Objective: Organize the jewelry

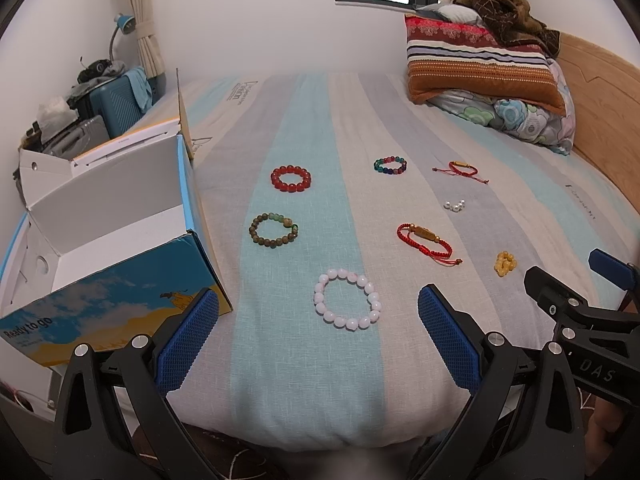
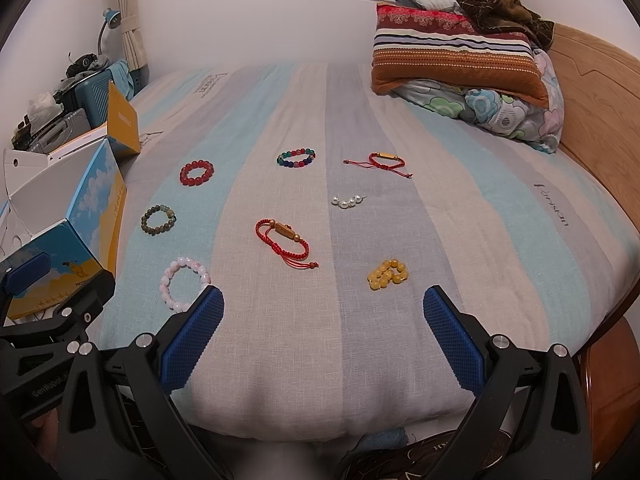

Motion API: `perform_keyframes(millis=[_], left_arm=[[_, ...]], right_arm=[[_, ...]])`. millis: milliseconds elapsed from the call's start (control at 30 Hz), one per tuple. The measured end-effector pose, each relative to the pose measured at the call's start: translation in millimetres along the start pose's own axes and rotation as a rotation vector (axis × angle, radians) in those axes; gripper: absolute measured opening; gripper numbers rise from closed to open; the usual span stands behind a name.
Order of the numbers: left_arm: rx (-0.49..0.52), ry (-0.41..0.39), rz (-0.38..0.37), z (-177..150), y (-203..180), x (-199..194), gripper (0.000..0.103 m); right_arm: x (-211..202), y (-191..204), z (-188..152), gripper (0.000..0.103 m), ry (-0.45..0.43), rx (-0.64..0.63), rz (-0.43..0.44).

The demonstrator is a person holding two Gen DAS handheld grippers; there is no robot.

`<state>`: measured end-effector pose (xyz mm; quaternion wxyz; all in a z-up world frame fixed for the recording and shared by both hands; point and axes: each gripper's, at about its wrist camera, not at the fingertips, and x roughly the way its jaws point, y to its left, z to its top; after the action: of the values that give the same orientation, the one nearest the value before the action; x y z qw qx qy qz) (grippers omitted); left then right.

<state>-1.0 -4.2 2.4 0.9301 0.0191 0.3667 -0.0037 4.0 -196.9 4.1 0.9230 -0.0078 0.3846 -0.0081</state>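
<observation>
Several bracelets lie spread on the striped bedspread (image 1: 304,380). A pink bead bracelet (image 1: 347,299) lies nearest my left gripper (image 1: 318,312), which is open and empty. A green-brown bead bracelet (image 1: 274,229), a red bead bracelet (image 1: 291,178), a multicolour bead bracelet (image 1: 390,165) and two red cord bracelets (image 1: 428,242) (image 1: 462,170) lie farther out. Pearl beads (image 2: 347,201) and a yellow bead bracelet (image 2: 388,274) lie ahead of my right gripper (image 2: 323,305), also open and empty. An open blue cardboard box (image 1: 120,240) stands at the left.
A striped pillow (image 1: 480,64) and a floral quilt (image 1: 528,116) are piled at the far right by the wooden headboard (image 1: 600,96). Suitcases and clutter (image 1: 104,100) stand beyond the box. The bed's front edge (image 2: 320,424) is just under both grippers.
</observation>
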Motion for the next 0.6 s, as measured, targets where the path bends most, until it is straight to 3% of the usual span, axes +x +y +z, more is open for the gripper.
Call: perform_keyframes(millis=[600], left_arm=[[0.002, 0.009, -0.002, -1.8, -3.3, 3.7, 0.097]], right_arm=[[-0.1, -1.1, 0.5, 0.096, 0.000, -0.002, -0.003]])
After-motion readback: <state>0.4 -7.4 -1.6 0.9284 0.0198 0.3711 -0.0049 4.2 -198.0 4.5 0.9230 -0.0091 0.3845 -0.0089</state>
